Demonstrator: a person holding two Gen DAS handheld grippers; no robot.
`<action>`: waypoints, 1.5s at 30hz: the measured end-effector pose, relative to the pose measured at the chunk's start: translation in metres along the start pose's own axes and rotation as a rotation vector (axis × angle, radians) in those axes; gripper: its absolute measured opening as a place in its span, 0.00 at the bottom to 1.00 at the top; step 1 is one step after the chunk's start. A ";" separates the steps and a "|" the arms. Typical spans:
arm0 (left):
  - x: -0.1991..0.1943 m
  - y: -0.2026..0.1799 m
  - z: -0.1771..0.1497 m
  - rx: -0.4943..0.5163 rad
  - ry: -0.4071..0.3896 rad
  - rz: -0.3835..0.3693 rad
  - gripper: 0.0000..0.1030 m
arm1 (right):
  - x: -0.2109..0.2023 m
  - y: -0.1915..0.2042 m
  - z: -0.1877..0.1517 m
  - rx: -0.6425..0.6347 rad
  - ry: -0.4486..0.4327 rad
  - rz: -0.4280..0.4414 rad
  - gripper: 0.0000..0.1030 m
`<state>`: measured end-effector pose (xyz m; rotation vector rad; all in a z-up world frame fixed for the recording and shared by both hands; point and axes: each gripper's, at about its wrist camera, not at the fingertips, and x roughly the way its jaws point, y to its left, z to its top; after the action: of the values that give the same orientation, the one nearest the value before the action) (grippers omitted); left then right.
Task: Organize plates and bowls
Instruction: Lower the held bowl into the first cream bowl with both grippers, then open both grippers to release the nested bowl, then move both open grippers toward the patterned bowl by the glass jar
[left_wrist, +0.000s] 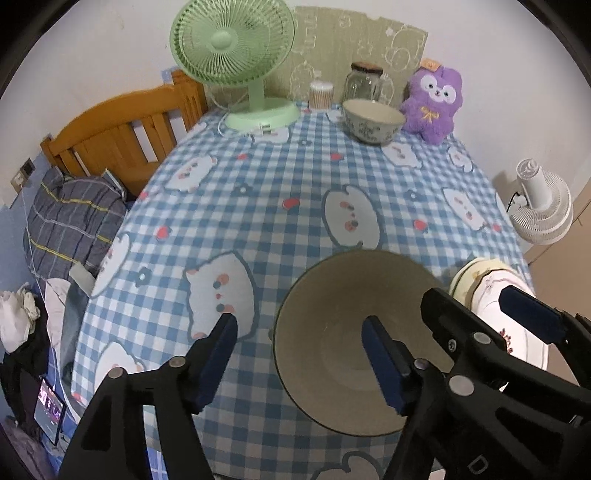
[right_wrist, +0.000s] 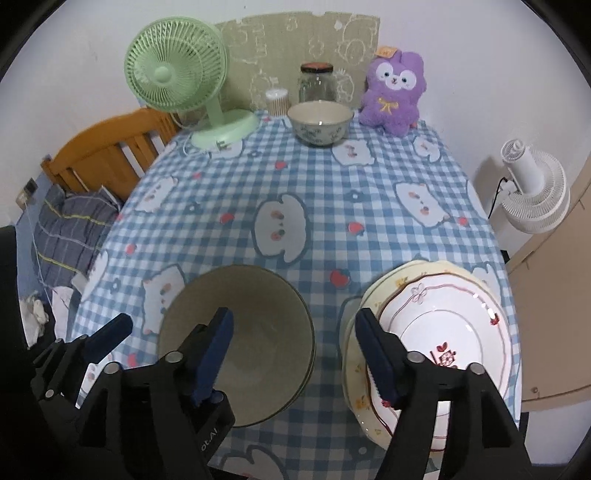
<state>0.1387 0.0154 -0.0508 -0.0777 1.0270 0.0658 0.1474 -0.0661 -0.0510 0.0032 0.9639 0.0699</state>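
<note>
A: Where do the dishes sit?

B: A wide grey-green bowl (right_wrist: 236, 343) rests near the front edge of the tabletop (right_wrist: 295, 177), on the blue checked cloth. A second rim shows under it at its lower right, so it looks stacked on another bowl. Just to its right, apart from it, is a stack of plates (right_wrist: 432, 339): a white one with red trim on top of a cream one with small flowers.

A: Any other dishes?

B: A small floral bowl (right_wrist: 320, 122) stands upright at the far end, in front of a glass jar (right_wrist: 317, 83) and between a green fan (right_wrist: 177, 74) and a purple plush (right_wrist: 393, 92).

A: And the left hand-held gripper (left_wrist: 299, 354)?

B: Its jaws are spread wide with nothing between them. One pad hangs above the cloth left of the big bowl, the other above the bowl's inside; neither appears to touch it.

A: The right hand-held gripper (right_wrist: 293, 354)?

B: Also open and empty. Its left pad hangs over the big bowl, its right pad at the left edge of the plates; I cannot tell whether that pad touches them. Between the pads lies the gap of bare cloth.
</note>
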 end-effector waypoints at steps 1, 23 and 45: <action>-0.004 0.001 0.001 -0.003 -0.006 -0.004 0.73 | -0.005 0.000 0.002 -0.001 -0.020 0.008 0.73; -0.106 -0.005 0.056 0.026 -0.195 -0.076 0.88 | -0.121 0.001 0.052 0.077 -0.246 -0.045 0.87; -0.119 -0.018 0.135 0.040 -0.276 -0.067 0.89 | -0.132 -0.009 0.133 0.092 -0.317 -0.047 0.89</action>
<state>0.1944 0.0082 0.1209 -0.0641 0.7485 -0.0053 0.1820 -0.0791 0.1334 0.0743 0.6490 -0.0180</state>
